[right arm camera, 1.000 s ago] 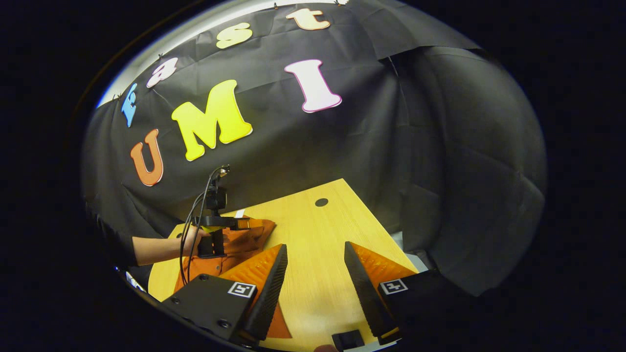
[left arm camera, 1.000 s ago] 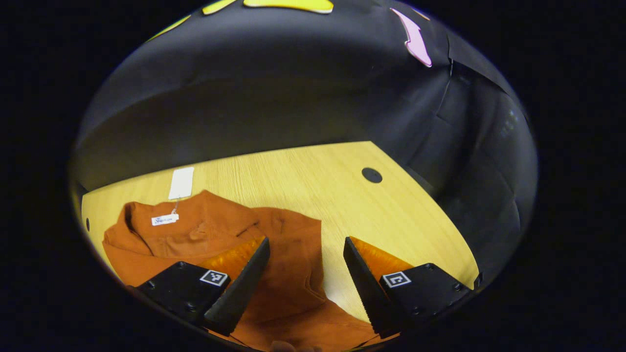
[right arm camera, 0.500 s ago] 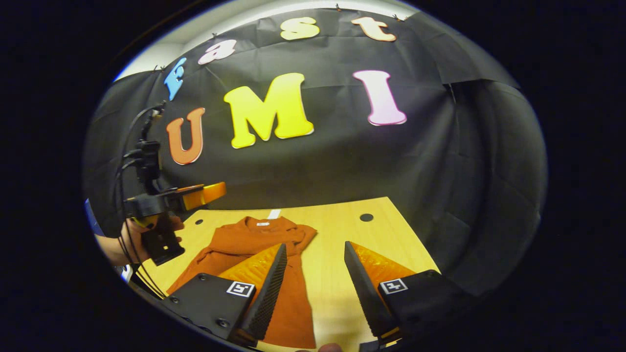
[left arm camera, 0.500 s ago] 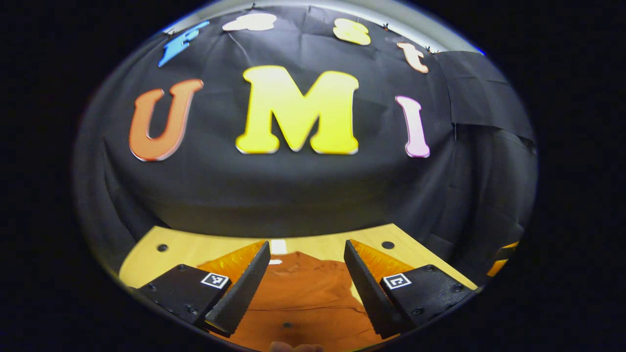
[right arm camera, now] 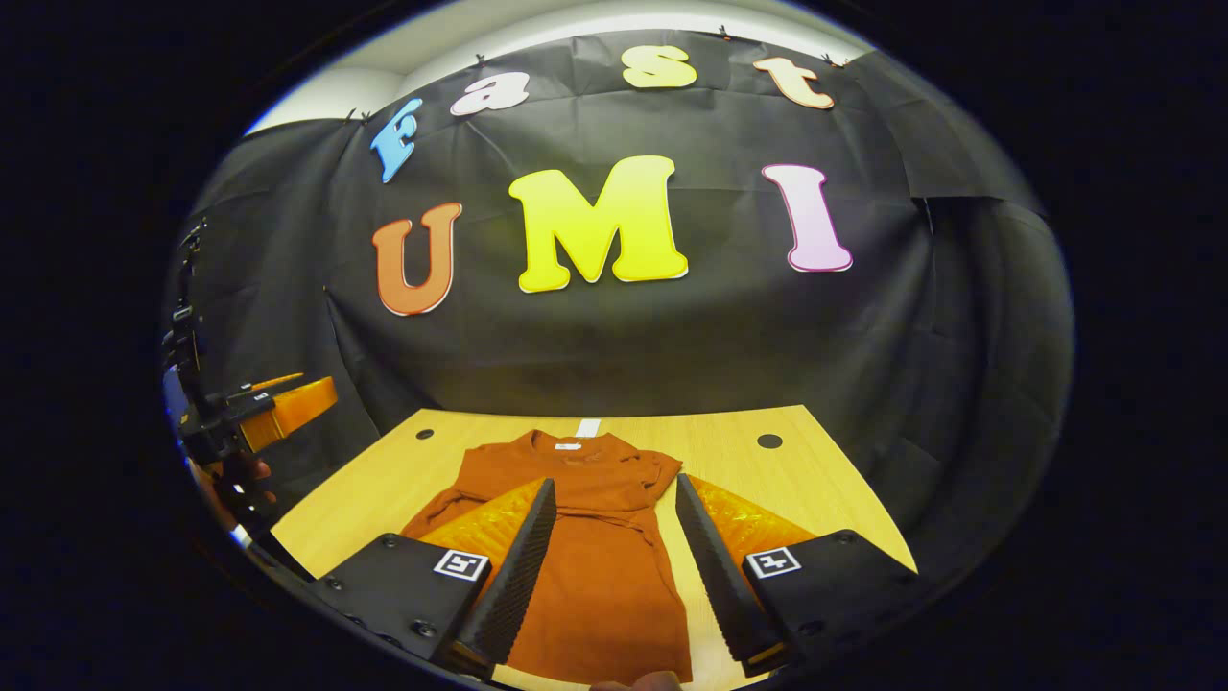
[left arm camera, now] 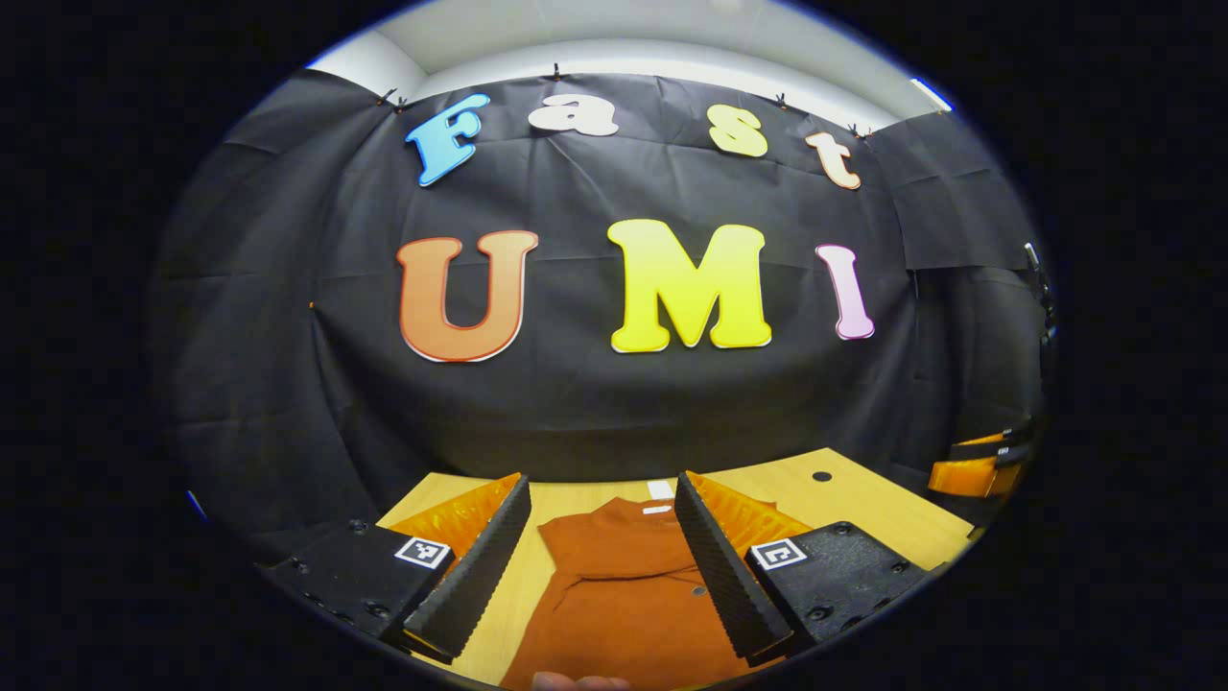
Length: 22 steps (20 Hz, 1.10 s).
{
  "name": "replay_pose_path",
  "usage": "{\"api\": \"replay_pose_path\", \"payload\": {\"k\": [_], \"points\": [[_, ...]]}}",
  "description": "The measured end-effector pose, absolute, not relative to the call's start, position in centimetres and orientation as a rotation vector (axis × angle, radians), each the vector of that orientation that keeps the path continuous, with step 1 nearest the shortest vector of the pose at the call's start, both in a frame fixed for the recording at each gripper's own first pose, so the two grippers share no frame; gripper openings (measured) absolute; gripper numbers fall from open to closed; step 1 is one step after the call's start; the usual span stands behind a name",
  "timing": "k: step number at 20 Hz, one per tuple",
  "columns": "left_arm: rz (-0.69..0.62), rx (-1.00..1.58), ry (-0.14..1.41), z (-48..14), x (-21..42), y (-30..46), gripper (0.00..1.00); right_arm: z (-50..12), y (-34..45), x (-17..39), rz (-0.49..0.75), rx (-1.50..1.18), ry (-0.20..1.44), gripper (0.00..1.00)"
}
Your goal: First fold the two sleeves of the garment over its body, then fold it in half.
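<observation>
On the wooden bench [right arm camera: 384,489] we see the rust-orange garment [right arm camera: 595,566] lying flat, its collar toward twelve o'clock and its hem toward six o'clock in the right gripper view. Both sleeves look folded in over the body, leaving bunched cloth near the shoulders at about ten and two o'clock of the shirt. A white tag [right arm camera: 587,427] lies on the wood just beyond the collar, and a small white label sits inside the neckline. Our right hand-held gripper [right arm camera: 614,561] hangs above the garment with its jaws apart and nothing between them. Our left hand-held gripper [left arm camera: 602,566] also hovers over the cloth, jaws spread wide and empty; we see it again in the right gripper view at nine o'clock [right arm camera: 288,403], held up off the bench beside the black wall. In the left gripper view the garment [left arm camera: 624,595] runs from the collar at twelve o'clock down between the fingers. A dark round hole [right arm camera: 769,441] marks the bench at about two o'clock of the garment.
</observation>
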<state>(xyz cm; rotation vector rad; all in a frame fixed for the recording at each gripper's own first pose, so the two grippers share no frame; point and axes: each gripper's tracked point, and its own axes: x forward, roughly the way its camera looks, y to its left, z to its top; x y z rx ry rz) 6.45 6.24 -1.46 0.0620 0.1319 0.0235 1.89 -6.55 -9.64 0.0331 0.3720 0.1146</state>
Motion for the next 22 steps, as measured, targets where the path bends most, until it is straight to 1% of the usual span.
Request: {"api": "replay_pose_path", "payload": {"k": [3, 4, 6, 9, 11, 13, 15, 16, 17, 22], "points": [[0.036, 0.001, 0.167, -3.3, 4.1, 8.7, 0.98, -11.0, -6.8, 0.4, 0.112, 0.002, 0.401, 0.82], [0.035, -0.019, 0.195, -4.4, 3.6, 9.3, 0.98, -11.7, -7.0, 0.0, 0.108, -0.003, 0.42, 0.82], [-0.013, -0.065, 0.289, -7.8, 2.2, 9.5, 0.98, -13.9, -7.4, -1.0, 0.103, -0.022, 0.476, 0.82], [-0.111, -0.141, 0.489, -14.4, -0.5, 9.7, 0.98, -18.1, -8.2, -3.2, 0.106, -0.049, 0.574, 0.82], [-0.211, -0.234, 0.673, -19.3, -3.5, 9.1, 0.99, -21.4, -9.2, -5.3, 0.103, -0.056, 0.66, 0.82], [-0.235, -0.286, 0.832, -23.8, -6.7, 11.0, 0.99, -24.3, -10.7, -7.4, 0.078, -0.052, 0.748, 0.82], [-0.226, -0.306, 0.943, -26.9, -9.2, 12.9, 0.99, -27.1, -12.4, -9.4, 0.043, -0.046, 0.825, 0.82], [-0.221, -0.321, 0.99, -28.0, -10.0, 13.7, 0.99, -28.2, -13.2, -10.2, 0.026, -0.042, 0.858, 0.88], [-0.225, -0.348, 1.025, -28.6, -10.5, 14.0, 0.99, -29.2, -13.7, -10.6, 0.013, -0.034, 0.885, 0.9], [-0.204, -0.447, 1.075, -30.3, -10.0, 14.3, 0.99, -32.1, -14.2, -11.4, -0.009, 0.001, 0.983, 0.9]]}}
